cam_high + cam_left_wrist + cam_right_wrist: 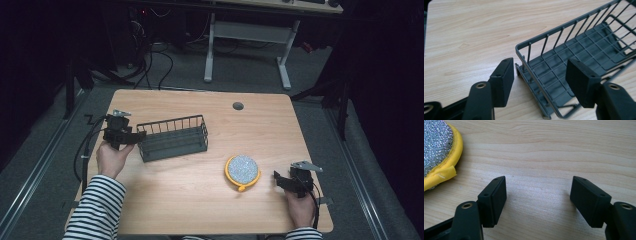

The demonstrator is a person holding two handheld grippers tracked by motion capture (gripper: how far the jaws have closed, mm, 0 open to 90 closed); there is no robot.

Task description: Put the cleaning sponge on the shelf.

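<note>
A dark wire basket [172, 137] lies on the wooden table [190, 200], left of centre. My left gripper [139, 136] is at its left end. In the left gripper view the jaws of my left gripper [540, 67] straddle the basket's [554, 31] end wall, one pad outside and one inside. Both pads stand clear of the wire, so the gripper is open. A round yellow-rimmed scouring pad [242, 170] with a silver mesh top lies right of centre. My right gripper [276, 177] rests open just right of it, nothing between its jaws [537, 182]. The pad [436, 142] sits beyond its left jaw.
A small round cable hole [238, 106] is set near the table's far edge. Beyond the table stand a white desk frame [247, 37] and cables on the floor. Bare wood lies between basket and pad.
</note>
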